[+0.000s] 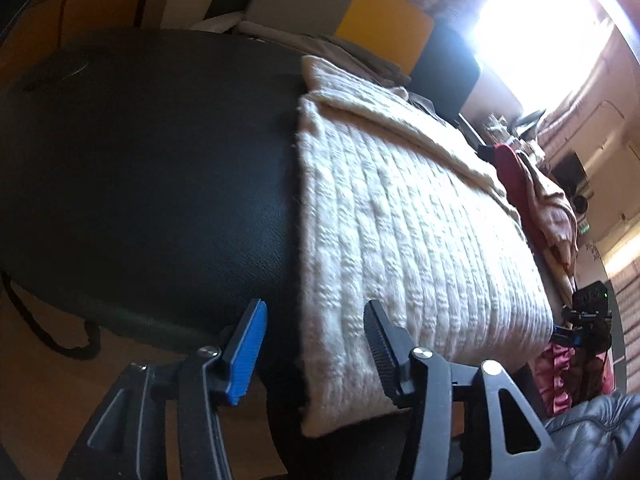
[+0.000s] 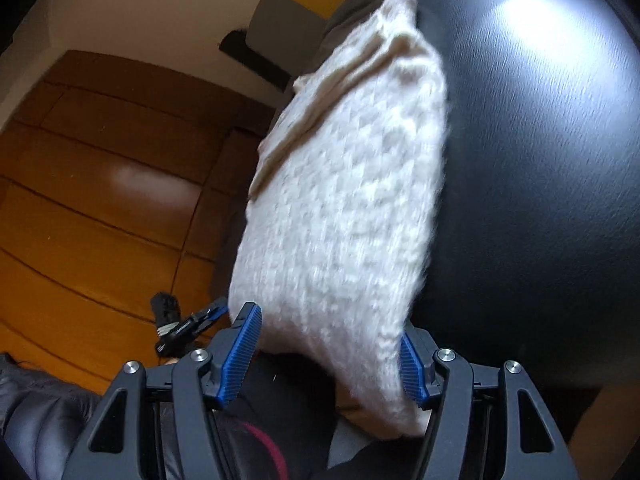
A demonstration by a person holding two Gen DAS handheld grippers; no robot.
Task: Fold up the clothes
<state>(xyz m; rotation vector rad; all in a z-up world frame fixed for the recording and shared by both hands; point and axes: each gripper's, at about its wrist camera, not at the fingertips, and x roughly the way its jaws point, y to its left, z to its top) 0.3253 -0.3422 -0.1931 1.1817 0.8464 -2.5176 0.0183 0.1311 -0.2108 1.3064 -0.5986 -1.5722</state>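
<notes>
Here the left claw (image 1: 316, 344) stands spread at lower centre, empty; the right claw (image 2: 332, 350) straddles the cream knit sweater (image 1: 400, 220), grip uncertain. Its near edge overhangs the black surface (image 1: 140, 160); a tug could unfold it.

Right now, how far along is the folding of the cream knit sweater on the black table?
Done: the cream knit sweater lies on the black table as a flat folded panel, a layer doubled over along its far edge. In hand: nothing gripped; the left tool stands open at its near edge, the right tool straddles its corner. Left: probably another fold, plus the red and pink clothes heaped beyond.
</notes>
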